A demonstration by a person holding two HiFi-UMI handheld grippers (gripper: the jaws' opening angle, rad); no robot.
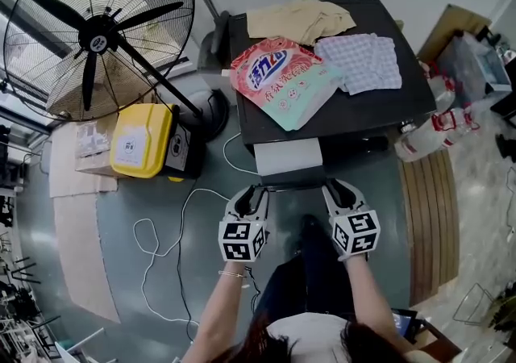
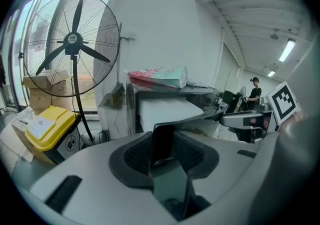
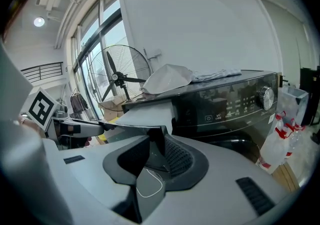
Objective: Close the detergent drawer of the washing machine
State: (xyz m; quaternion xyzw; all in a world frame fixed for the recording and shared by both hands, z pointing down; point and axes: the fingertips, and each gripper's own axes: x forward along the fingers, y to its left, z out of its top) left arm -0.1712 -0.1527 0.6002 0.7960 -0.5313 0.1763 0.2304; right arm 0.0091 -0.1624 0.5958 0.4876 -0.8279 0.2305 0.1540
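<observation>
Looking down in the head view, both tools meet the front edge of the detergent drawer (image 1: 288, 156), which stands pulled out of the black washing machine (image 1: 379, 111) toward the person. The left tool (image 1: 255, 193) is at the drawer's left front corner and the right tool (image 1: 339, 189) is at its right front corner, with the drawer's width between them. Beyond the tools, on the machine's top, lie a pink and green detergent bag (image 1: 282, 75), a checked cloth (image 1: 361, 61) and a beige cloth (image 1: 298, 21). Left of the left tool, on the floor, sits a yellow-lidded box (image 1: 143, 139). A large standing fan (image 1: 97, 31) is farther off on that side.

The left gripper view has the drawer's dark front panel standing upright between the pads and filling the gap, so this tool pinches the panel. The panel runs off to the right toward the right tool, and the drawer's pale inside lies just beyond the pads.

The right gripper view shows the same at the other end. Its jaws are closed on the panel's end, and the machine's control dial (image 3: 266, 97) is ahead and to the right of this tool.
</observation>
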